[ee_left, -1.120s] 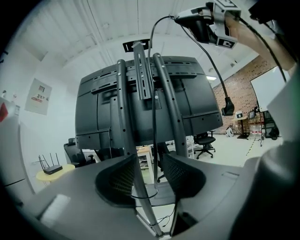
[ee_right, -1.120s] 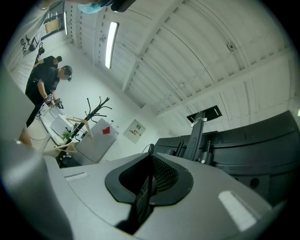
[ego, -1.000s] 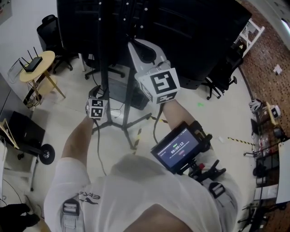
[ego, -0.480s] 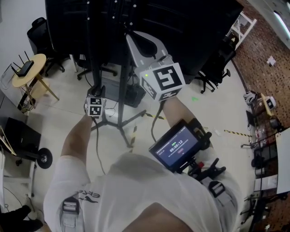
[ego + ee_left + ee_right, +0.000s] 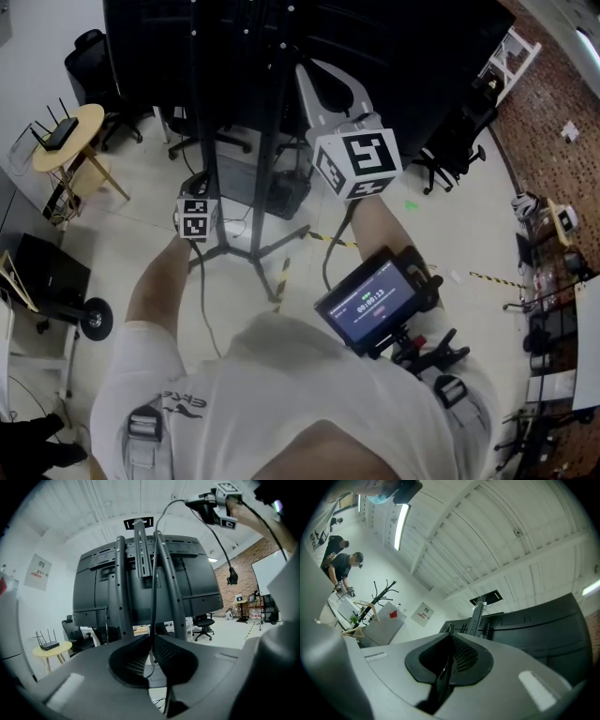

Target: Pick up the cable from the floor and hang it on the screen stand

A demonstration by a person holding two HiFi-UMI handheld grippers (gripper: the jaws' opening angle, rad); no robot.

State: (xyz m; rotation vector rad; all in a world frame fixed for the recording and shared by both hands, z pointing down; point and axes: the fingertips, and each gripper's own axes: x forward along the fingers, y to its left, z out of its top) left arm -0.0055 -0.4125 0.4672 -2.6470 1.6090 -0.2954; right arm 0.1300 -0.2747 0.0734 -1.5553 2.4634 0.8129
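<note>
The thin black cable runs from my right gripper, high at the upper right, down in an arc into my left gripper. Its jaws are closing and the pads pinch the cable. A plug end dangles below the right gripper. In the right gripper view my right gripper is shut on the cable. The screen stand with its black screen rises just ahead. My left gripper is by the stand's left pole and my right gripper is up against the screen's back.
A round yellow table with a router stands at the far left. Office chairs sit right of the screen. A wheeled cart is at the left and striped tape lies on the floor. People stand far off.
My right gripper has shifted to the right and further up along the screen's back. My left gripper has stayed beside the stand's left pole.
</note>
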